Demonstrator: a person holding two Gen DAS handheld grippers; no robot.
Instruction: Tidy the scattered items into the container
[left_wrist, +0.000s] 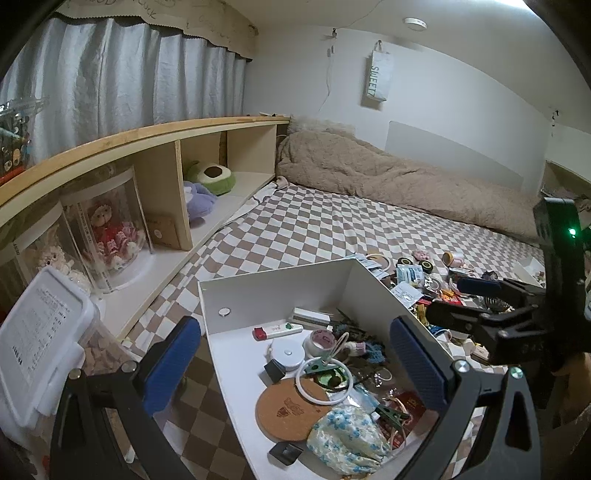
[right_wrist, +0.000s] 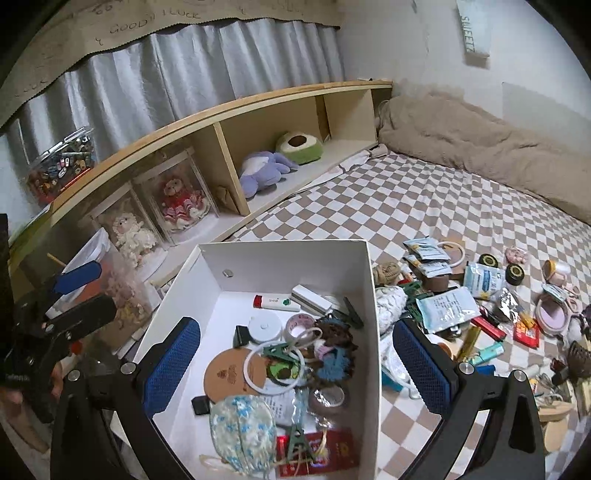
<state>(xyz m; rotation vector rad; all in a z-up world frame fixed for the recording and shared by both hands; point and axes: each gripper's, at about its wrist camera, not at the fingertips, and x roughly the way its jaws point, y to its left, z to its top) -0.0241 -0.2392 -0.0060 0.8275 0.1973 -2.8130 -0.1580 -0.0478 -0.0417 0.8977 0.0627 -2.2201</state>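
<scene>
A white box (left_wrist: 273, 291) (right_wrist: 280, 258) stands on the checkered bed, holding a cork coaster (left_wrist: 291, 408), a floral pouch (right_wrist: 242, 430), tape rolls, a white ring and other small items. My left gripper (left_wrist: 295, 354) is open and empty, hovering over the box. My right gripper (right_wrist: 297, 358) is open and empty, also over the box; it shows in the left wrist view (left_wrist: 476, 302). Scattered items lie right of the box: foil packets (right_wrist: 448, 306), a red lighter (right_wrist: 489, 326), black round tins (right_wrist: 515, 273), a pink compact (right_wrist: 552, 314).
A wooden shelf (right_wrist: 229, 110) along the left holds plush toys (right_wrist: 266, 170) and boxed dolls (right_wrist: 181, 203). A lidded plastic tub (left_wrist: 40, 343) stands left of the box. A beige blanket (left_wrist: 388, 177) lies at the far end of the bed.
</scene>
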